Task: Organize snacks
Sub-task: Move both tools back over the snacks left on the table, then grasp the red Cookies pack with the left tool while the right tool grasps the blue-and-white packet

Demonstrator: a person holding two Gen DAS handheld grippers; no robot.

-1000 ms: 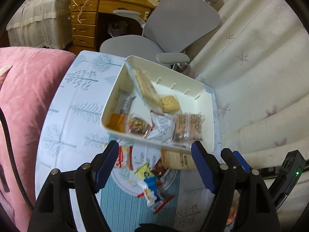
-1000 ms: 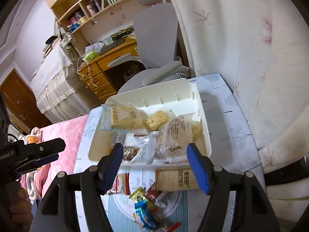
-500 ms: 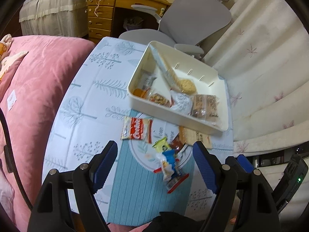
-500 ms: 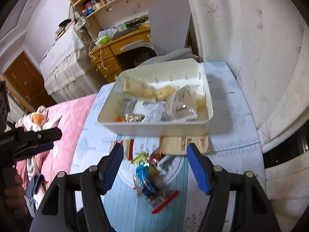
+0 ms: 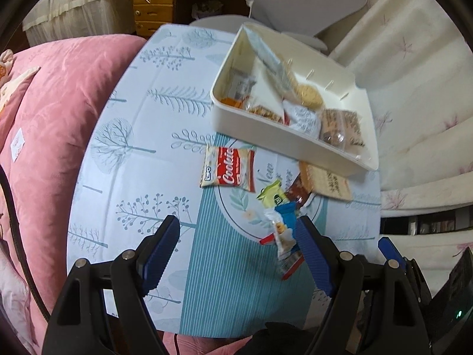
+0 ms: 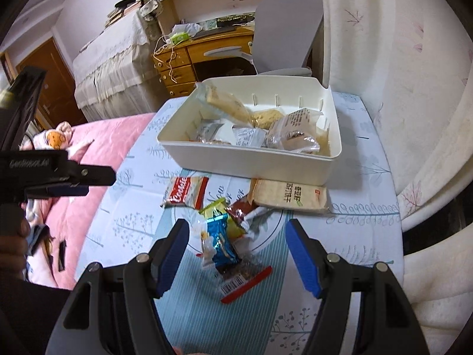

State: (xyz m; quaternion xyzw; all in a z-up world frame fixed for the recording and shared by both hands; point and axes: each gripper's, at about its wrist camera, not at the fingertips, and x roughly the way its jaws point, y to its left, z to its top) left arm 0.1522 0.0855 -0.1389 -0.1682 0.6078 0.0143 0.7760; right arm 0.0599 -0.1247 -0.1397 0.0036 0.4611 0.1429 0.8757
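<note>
Hovering over loose snack pile point(image 6: 224, 230) on desk point(image 6: 354, 236), right tool point(image 6: 238, 238) and left tool point(image 5: 236, 236) both spread wide, empty; next likely: grasp blue packet point(image 6: 221, 242), carry to white bin point(image 6: 251, 159).

The right tool point(image 6: 238, 241) hangs wide open above a blue snack packet point(image 6: 222, 244) on the counter point(image 6: 359, 227). Ahead sits the white bin point(image 6: 251, 164) (already holding several packets), a cracker pack point(image 6: 291, 196) touching its near wall. The left tool point(image 6: 63, 182) shows far left.

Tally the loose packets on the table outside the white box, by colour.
Red-and-white cookies packet: 1
Beige cracker pack: 1
Yellow-green packet: 1
Brown packet: 1
Blue packet: 1
Clear-white packet: 1
Red-strip barcode packet: 1
Total: 7; pile overlaps.
</note>
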